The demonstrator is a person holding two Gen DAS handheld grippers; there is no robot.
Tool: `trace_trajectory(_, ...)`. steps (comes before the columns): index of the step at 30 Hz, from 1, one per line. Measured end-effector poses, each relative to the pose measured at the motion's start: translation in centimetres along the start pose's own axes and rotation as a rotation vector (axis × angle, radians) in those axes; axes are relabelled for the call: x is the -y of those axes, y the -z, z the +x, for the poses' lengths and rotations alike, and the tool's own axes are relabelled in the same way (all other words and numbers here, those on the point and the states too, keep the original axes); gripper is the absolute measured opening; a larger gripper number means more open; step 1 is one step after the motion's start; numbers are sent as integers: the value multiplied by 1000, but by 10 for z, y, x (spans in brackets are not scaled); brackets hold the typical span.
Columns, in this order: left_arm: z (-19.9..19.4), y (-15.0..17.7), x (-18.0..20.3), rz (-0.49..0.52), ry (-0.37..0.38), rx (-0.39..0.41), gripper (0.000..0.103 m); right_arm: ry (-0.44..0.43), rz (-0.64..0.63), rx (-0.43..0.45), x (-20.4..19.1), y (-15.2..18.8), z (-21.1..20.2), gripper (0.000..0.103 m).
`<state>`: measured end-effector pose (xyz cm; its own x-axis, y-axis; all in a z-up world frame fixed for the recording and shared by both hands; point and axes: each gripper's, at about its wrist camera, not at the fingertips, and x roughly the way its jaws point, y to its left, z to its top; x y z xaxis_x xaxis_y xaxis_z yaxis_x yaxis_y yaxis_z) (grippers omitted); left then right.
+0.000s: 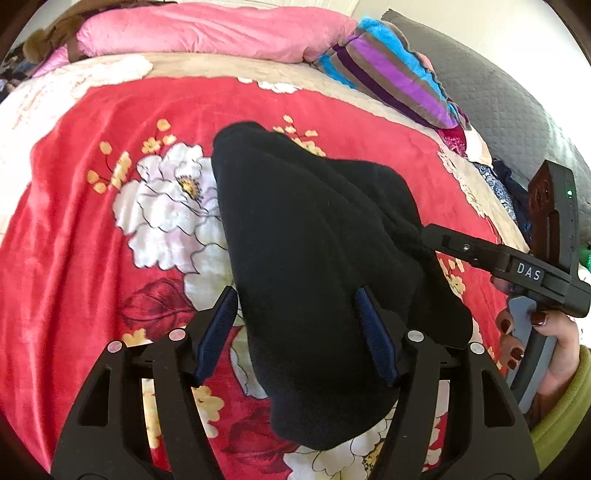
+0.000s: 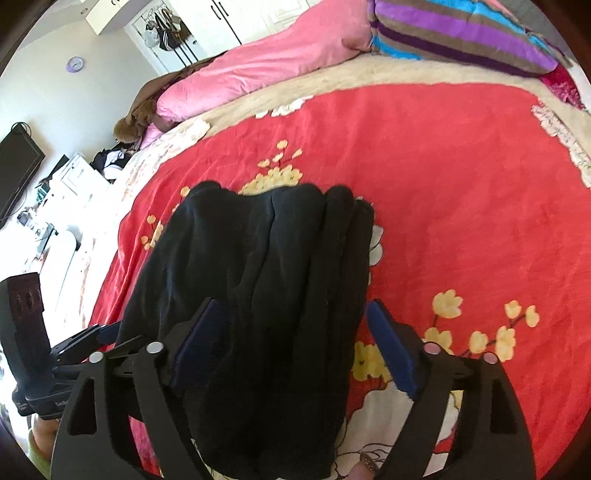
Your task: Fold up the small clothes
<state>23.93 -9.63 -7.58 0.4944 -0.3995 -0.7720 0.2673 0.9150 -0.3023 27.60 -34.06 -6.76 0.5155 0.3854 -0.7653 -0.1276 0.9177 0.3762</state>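
A black garment [image 1: 314, 240] lies bunched in long folds on the red floral blanket [image 1: 92, 240]. My left gripper [image 1: 295, 291] stands open over its near end. The cloth fills the gap between the blue pads [image 1: 373, 332], and I see no pinch. In the right wrist view the same garment [image 2: 258, 277] runs away from me, ridged lengthwise. My right gripper [image 2: 291, 302] is open and wide astride it. Its right pad [image 2: 391, 347] is clear of the cloth, over the blanket. From the left wrist view, a right gripper finger [image 1: 461, 247] reaches the garment's right edge.
A pink quilt [image 1: 207, 29] and a striped pillow [image 1: 388, 77] lie along the far side of the bed. A grey padded cushion [image 1: 498, 103] stands at the right. A hand [image 1: 546, 350] in a green sleeve holds the right gripper. Off the bed's left edge stand a monitor [image 2: 18, 162] and cluttered furniture.
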Motion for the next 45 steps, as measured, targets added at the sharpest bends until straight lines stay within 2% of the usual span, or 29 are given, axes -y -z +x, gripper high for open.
trace_trajectory(7, -21, -3, -3, 3, -37, 44, 73, 47, -26, 49, -9, -2, -13, 94)
trace_trajectory(10, -34, -5, 0, 16, -77, 75, 79, 60, -34, 86, -15, -4, -24, 96)
trace_trajectory(12, -42, -4, 2, 27, -104, 91, 90, 76, -50, 121, -20, -4, -35, 97)
trace_trajectory(14, -52, -4, 6, 39, -134, 113, 94, 93, -74, 168, -26, -1, -50, 98)
trace_trajectory(18, -73, -1, 12, 53, -179, 168, 94, 106, -91, 215, -28, 11, -76, 98)
trace_trajectory(22, -95, 5, 18, 63, -192, 205, 94, 108, -71, 242, -25, 24, -97, 98)
trace_trajectory(30, -121, 32, 25, 66, -236, 205, 94, 130, -77, 251, -31, 41, -123, 98)
trace_trajectory(34, -130, 46, 21, 36, -252, 204, 94, 127, -79, 252, -40, 53, -132, 99)
trace_trajectory(45, -142, 75, 19, -11, -284, 185, 94, 155, -82, 185, -52, 98, -142, 99)
